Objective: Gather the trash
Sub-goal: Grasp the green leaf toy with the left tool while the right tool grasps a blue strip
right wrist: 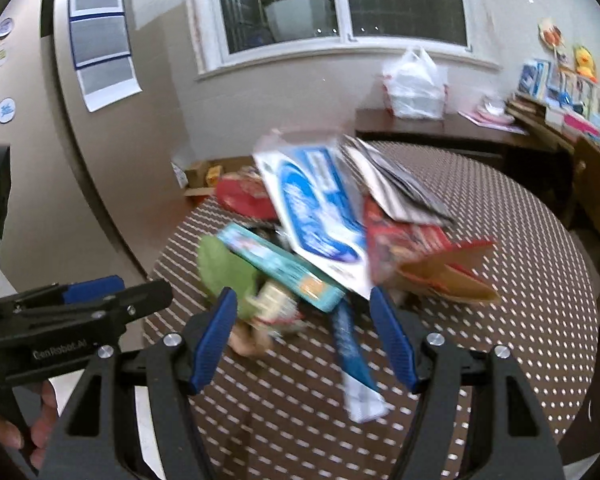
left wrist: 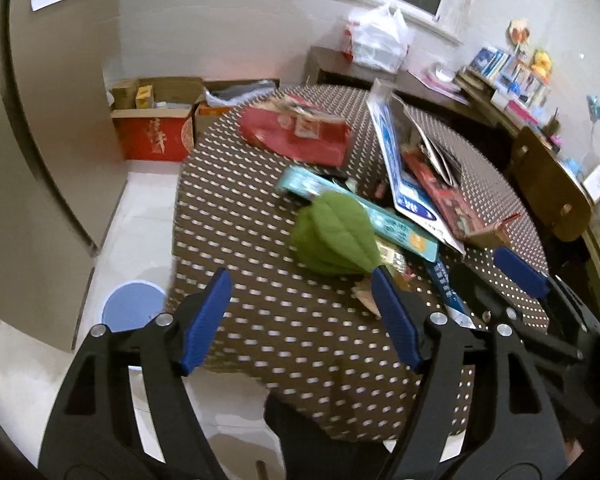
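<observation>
Left gripper [left wrist: 302, 292] hangs wide open, jaws spread, nothing held. Right gripper [right wrist: 302, 310] alongside, equally spread, also gripping nothing.

left wrist: above table [left wrist: 300, 332] edge | right wrist: nearer | shared: trash pile [right wrist: 320, 240]

We see the left hand-held gripper [left wrist: 302, 314] with its jaws spread wide above the near edge of the counter [left wrist: 260, 320], which carries a brown dotted cloth. A green leaf-shaped item [left wrist: 336, 234] lies on a teal box [left wrist: 360, 212]. Behind them sits a red package [left wrist: 300, 130]; to the right a blue-and-white packet [left wrist: 404, 176] leans on the pile. The right hand-held gripper [left wrist: 488, 264] enters at right. A blue bin [left wrist: 130, 306] stands on the floor.
</observation>
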`<state>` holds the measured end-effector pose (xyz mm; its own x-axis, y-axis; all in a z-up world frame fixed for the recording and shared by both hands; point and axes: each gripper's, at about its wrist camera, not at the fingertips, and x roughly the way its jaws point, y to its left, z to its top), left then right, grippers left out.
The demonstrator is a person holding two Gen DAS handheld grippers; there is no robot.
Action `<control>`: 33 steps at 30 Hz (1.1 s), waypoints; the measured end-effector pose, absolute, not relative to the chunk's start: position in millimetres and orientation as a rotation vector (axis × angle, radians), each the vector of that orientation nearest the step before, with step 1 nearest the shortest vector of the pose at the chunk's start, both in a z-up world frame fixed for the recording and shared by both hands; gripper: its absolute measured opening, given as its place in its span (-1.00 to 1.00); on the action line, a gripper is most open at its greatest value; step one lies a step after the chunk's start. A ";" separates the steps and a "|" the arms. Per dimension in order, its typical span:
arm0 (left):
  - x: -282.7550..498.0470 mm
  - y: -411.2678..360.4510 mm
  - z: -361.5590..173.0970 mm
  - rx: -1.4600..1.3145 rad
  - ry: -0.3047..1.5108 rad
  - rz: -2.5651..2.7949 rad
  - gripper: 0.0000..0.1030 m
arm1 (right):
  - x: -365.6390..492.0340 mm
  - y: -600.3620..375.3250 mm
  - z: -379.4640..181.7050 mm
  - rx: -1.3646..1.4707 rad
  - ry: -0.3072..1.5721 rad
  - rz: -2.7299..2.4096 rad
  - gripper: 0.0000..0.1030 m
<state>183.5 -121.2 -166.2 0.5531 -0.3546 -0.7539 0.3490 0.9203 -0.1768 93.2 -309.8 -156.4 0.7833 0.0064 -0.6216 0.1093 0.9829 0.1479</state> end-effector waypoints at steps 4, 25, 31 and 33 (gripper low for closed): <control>184.9 -143.2 -176.1 -0.009 0.929 -0.427 0.41 | 85.8 -328.2 -169.4 0.193 0.690 -0.064 0.32; 188.8 -162.6 -171.2 0.062 0.861 -0.428 -0.65 | 124.5 -318.6 -202.7 0.108 0.841 -0.040 -0.41; 171.5 -152.2 -150.7 0.088 0.791 -0.421 -0.67 | 113.5 -323.4 -197.8 0.146 0.821 -0.033 -0.78; 166.1 -147.3 -143.8 0.091 0.771 -0.421 -0.67 | 105.4 -322.7 -191.1 0.176 0.803 -0.008 -0.79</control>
